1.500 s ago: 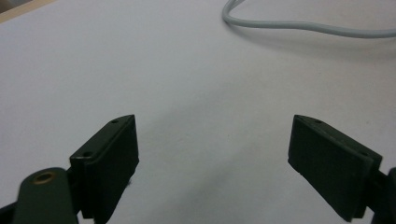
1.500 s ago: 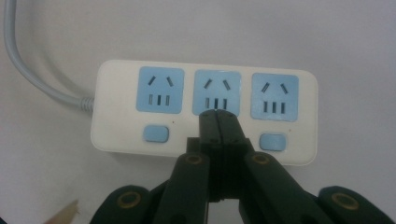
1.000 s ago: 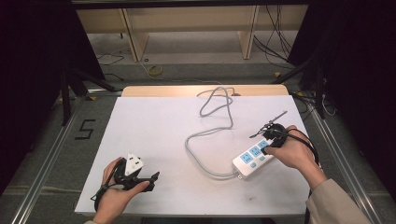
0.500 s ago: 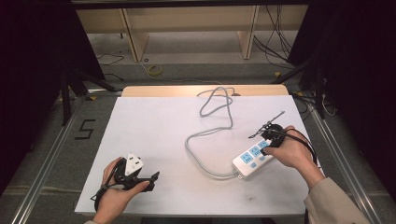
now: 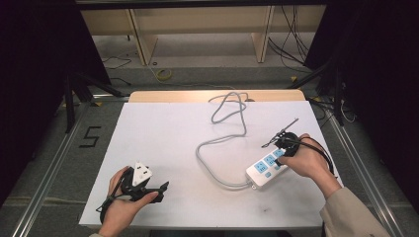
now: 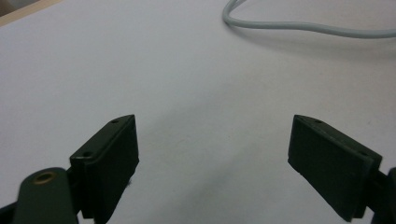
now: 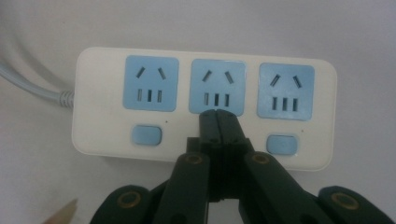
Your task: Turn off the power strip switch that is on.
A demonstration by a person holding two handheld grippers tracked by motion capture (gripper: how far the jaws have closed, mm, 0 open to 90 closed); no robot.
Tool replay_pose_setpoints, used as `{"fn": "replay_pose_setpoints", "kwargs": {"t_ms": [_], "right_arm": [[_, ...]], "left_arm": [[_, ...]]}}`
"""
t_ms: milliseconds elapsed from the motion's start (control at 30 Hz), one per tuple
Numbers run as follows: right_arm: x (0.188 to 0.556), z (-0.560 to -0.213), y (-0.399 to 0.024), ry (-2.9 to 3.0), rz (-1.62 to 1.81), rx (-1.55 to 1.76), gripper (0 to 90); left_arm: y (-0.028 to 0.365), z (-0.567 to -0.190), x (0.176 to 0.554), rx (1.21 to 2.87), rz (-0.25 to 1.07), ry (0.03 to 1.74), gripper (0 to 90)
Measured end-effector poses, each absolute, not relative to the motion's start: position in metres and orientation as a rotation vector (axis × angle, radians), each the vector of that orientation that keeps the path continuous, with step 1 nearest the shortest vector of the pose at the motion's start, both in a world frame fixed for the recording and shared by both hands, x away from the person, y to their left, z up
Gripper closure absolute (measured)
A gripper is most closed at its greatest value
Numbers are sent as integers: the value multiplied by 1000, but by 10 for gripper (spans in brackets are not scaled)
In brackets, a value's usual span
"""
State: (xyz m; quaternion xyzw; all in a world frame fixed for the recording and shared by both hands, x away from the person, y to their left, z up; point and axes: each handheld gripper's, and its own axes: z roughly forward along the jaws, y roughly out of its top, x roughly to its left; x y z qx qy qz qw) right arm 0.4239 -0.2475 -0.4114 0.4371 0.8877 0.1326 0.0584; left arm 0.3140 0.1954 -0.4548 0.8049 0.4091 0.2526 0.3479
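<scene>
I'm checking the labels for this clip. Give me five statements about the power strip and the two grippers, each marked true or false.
1. The power strip has three blue socket panels. True.
2. The right gripper is wide open. False: its jaws are shut together, tips over the middle of the strip, in front of where the middle switch would sit.
3. The left gripper has open jaws with nothing between them. True.
4. The strip's grey cord is coiled up on the floor. False: it snakes loosely across the white table.
5. The left gripper rests on the power strip. False: it sits near the table's front left corner, apart from the strip.
</scene>
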Motion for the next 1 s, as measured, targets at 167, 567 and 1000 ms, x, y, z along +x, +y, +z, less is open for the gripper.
{"fn": "replay_pose_setpoints", "kwargs": {"t_ms": [167, 567, 1000], "right_arm": [[425, -413, -247, 2693, 392, 1329, 900], [427, -417, -245, 2696, 370, 1328, 900], [427, -420, -244, 2703, 338, 1339, 900]], "left_arm": [[196, -455, 314, 2087, 657, 1060, 157], [195, -455, 314, 2087, 657, 1060, 157], [195, -455, 314, 2089, 658, 1059, 157]]}}
